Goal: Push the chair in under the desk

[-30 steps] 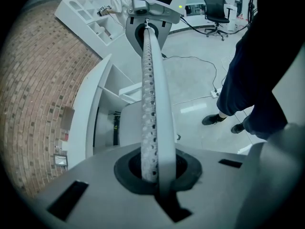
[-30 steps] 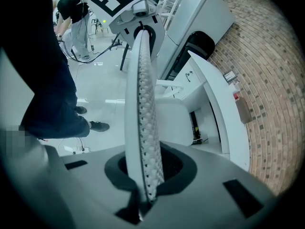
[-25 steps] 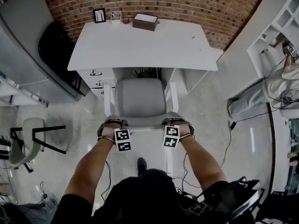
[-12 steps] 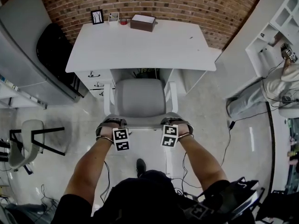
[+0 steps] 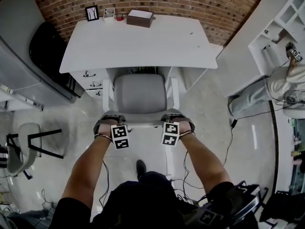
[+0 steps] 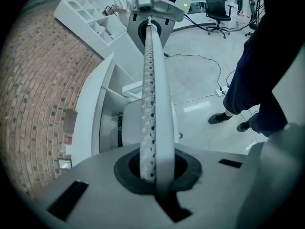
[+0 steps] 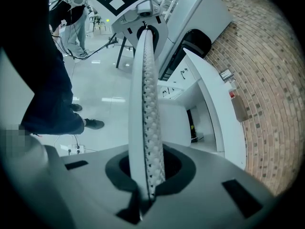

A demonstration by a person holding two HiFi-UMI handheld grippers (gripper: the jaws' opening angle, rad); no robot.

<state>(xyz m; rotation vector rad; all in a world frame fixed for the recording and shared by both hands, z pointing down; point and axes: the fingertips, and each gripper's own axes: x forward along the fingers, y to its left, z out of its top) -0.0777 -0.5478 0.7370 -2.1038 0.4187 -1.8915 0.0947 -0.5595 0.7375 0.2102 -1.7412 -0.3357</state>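
Left gripper [image 5: 112, 122] and right gripper [image 5: 174, 120] each have their jaws pressed together with nothing between them. They sit side by side at the back edge of the chair [image 5: 139, 93], just below mid-frame. At centre frame, the chair's seat meets the front edge of the desk [image 5: 143, 44], which fills the upper middle.

Even, bright indoor light washes the white desk [image 5: 138, 42] and leaves pale glare streaks on the floor [image 5: 254, 138]. All views bow strongly at the edges. Both gripper views sit inside a black round border, with their nearest parts soft.
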